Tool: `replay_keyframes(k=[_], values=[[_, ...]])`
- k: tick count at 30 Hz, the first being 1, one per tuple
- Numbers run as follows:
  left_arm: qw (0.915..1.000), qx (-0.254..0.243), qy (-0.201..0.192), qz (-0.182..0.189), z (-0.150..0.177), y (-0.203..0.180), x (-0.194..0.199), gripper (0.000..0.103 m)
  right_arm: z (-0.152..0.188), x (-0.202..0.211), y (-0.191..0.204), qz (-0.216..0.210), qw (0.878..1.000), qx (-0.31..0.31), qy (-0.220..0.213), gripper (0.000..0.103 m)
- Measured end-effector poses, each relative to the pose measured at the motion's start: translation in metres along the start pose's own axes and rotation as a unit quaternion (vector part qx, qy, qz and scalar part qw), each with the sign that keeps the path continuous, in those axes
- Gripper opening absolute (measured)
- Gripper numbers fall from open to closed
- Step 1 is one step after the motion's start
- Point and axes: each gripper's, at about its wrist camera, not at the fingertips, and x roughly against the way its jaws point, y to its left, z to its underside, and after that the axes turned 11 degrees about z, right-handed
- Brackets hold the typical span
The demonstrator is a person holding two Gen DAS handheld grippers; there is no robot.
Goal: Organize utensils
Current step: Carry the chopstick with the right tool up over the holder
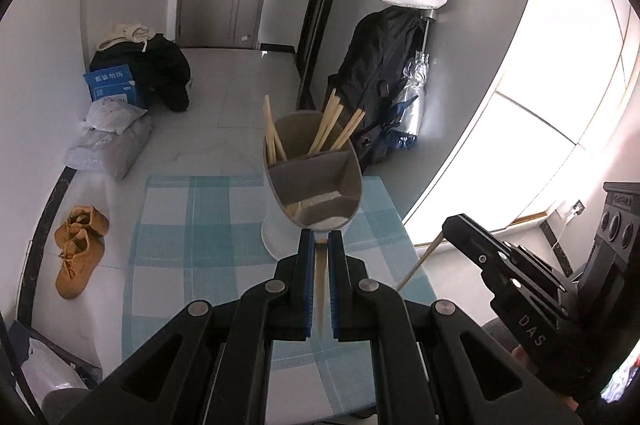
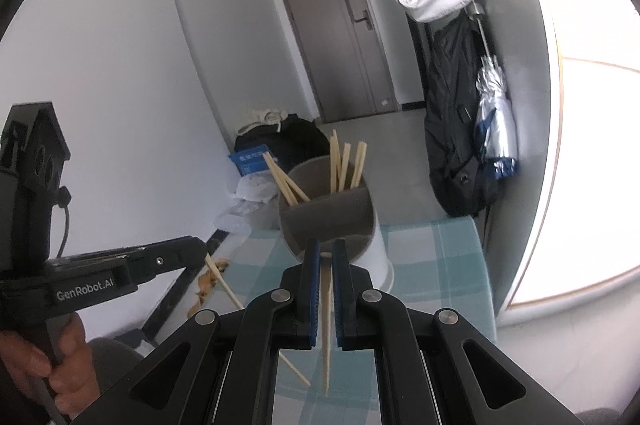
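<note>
A grey and white utensil holder (image 1: 312,181) with a divider stands on the blue checked tablecloth (image 1: 192,241); several wooden chopsticks (image 1: 332,125) stand in its far compartment. My left gripper (image 1: 320,239) is shut on a chopstick (image 1: 321,289), just in front of the holder's near rim. My right gripper (image 2: 327,249) is shut on another chopstick (image 2: 327,325), also at the holder (image 2: 328,217) near rim. The right gripper shows at the right of the left wrist view (image 1: 500,265), with its chopstick (image 1: 420,261) sticking out. The left gripper shows at the left of the right wrist view (image 2: 120,265).
Brown shoes (image 1: 80,249), bags and a blue box (image 1: 112,85) lie on the floor beyond the table's left side. A black backpack (image 1: 380,73) and a folded umbrella (image 1: 412,97) hang by the wall behind the holder. A bright window (image 1: 560,105) is at right.
</note>
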Motion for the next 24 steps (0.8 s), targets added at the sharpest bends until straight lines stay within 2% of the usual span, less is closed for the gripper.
replay_keyframes(k=[6,12,19,22,24], values=[[0.9991,-0.014,-0.037,0.013,-0.025,-0.011,0.025,0.002,-0.033,0.007,0.001,-0.003,1.0,-0.001,-0.027,0.005],[0.9969,-0.008,-0.072,0.031,-0.071,-0.015,0.045,0.002,-0.091,0.009,0.005,-0.009,0.998,0.006,-0.06,0.005],[0.9922,-0.016,-0.122,0.02,-0.119,-0.011,0.053,0.002,-0.16,-0.013,0.01,-0.018,0.995,0.016,-0.092,0.005],[0.992,-0.015,-0.124,0.014,-0.131,-0.003,0.044,0.002,-0.178,-0.028,0.012,-0.021,0.994,0.019,-0.101,0.005],[0.9936,-0.016,-0.112,0.004,-0.135,0.003,0.032,0.002,-0.187,-0.04,0.016,-0.024,0.994,0.027,-0.104,0.005]])
